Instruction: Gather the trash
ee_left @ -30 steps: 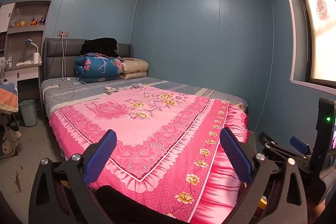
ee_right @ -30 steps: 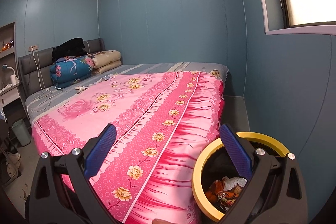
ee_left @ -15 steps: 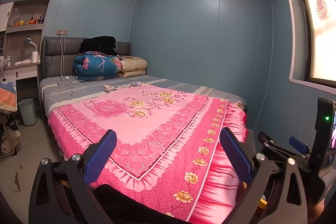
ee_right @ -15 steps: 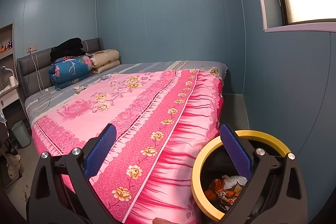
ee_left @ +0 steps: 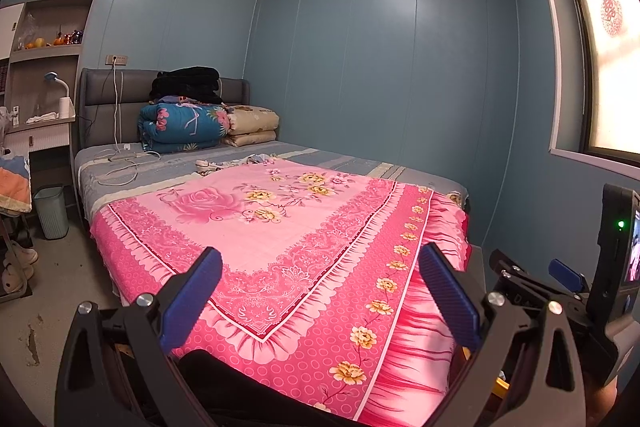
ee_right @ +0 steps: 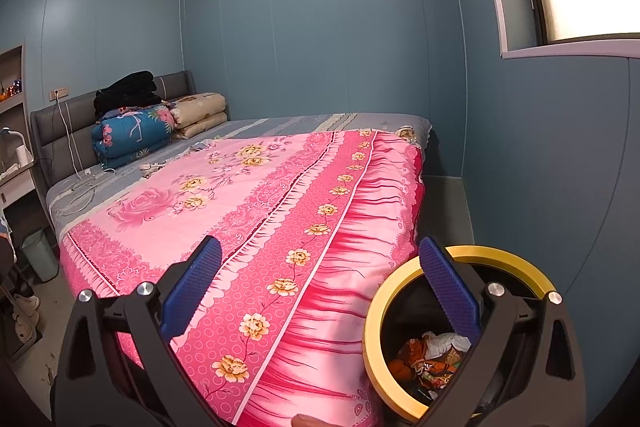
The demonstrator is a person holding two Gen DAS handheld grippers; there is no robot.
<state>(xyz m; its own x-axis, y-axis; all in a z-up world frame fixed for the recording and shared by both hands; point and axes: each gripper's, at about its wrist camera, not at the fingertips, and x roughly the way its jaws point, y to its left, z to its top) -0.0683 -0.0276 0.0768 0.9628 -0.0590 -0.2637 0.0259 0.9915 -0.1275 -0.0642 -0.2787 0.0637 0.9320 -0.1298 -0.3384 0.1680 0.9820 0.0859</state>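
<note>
A yellow-rimmed trash bin (ee_right: 500,254) stands on the floor by the foot of the bed, at the lower right of the right wrist view. Crumpled wrappers and paper (ee_right: 434,355) lie inside it. My right gripper (ee_right: 320,287) is open and holds nothing; its right finger hangs over the bin's mouth. My left gripper (ee_left: 320,291) is also open and empty, above the near corner of the pink floral bedspread (ee_left: 280,227). The right gripper's body (ee_left: 560,291) shows at the right edge of the left wrist view.
Folded quilts (ee_left: 188,123) and cables (ee_left: 120,163) lie at the head of the bed. A pale green waste basket (ee_left: 52,211) stands on the floor at the left beside a desk. Slippers (ee_left: 16,267) sit by a rack. Blue walls close in on the right.
Both grippers have shifted slightly and tilted; the bed sits a little lower in the left wrist view. Both stay open.
</note>
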